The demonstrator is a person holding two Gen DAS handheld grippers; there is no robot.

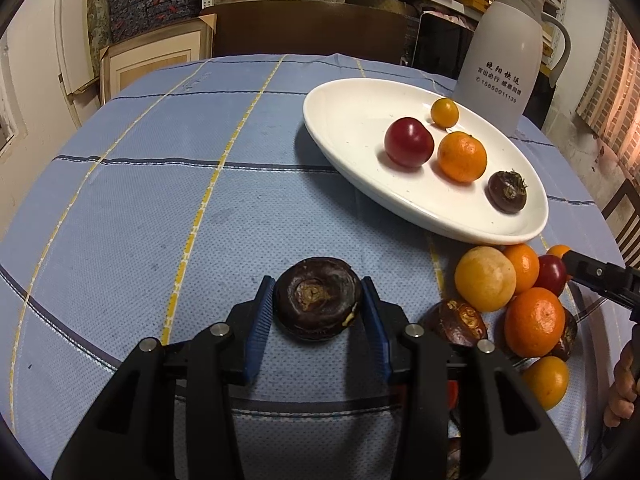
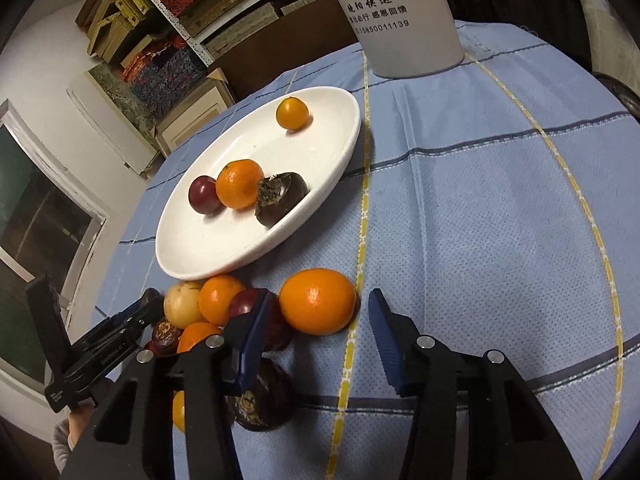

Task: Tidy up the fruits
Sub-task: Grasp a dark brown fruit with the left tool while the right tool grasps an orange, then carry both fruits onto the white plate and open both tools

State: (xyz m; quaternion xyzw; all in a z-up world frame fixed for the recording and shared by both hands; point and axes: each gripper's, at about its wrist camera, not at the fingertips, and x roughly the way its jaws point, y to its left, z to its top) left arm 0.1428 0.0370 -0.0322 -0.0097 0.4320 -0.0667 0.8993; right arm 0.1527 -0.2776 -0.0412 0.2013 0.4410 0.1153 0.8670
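Note:
My left gripper is shut on a dark brown water chestnut, held just above the blue cloth. A white plate at the right holds a red fruit, an orange, a small yellow fruit and a dark chestnut. A pile of fruit lies on the cloth below the plate. My right gripper is open, its blue pads either side of an orange at the pile's edge. The plate shows in the right wrist view too.
A white thermos jug stands behind the plate, also seen in the right wrist view. The table has a blue checked cloth. Shelves and boxes stand beyond the table's far edge. A wooden chair is at the right.

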